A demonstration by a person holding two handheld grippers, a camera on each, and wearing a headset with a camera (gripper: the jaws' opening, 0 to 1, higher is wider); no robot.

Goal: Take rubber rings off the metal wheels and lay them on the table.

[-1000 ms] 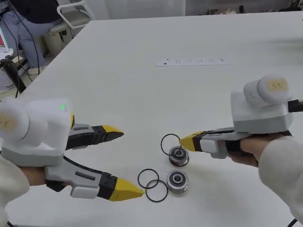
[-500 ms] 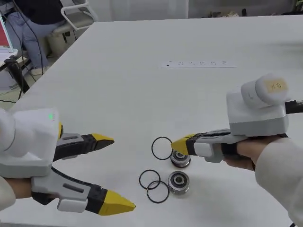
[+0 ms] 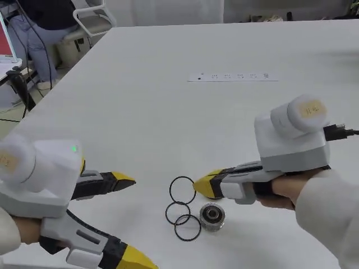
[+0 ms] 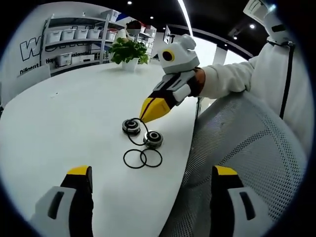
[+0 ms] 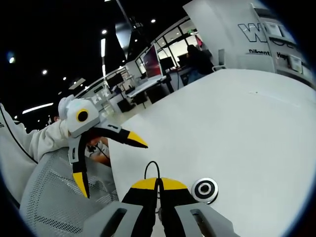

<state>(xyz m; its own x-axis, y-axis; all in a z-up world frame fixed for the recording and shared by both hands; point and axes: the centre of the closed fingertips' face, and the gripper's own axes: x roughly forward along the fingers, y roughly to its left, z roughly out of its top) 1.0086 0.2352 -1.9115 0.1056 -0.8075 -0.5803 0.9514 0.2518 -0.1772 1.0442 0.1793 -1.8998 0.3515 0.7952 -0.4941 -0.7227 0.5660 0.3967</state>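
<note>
Thin black loops, the rubber rings (image 3: pixel 182 218) (two overlapping); right gripper (image 3: pixel 197 185) pinches one.

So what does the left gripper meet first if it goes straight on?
Most likely the two overlapped rubber rings on the table, dead ahead of the left gripper, jaws open, then the metal wheel beyond. Its height is unclear; it might pass over them.

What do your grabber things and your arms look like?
Both the left gripper and the right gripper have white and grey bodies and black jaws ending in pointed yellow tips. The left one has a small green light; a black cable plugs into the right one. The person wears off-white sleeves.
</note>
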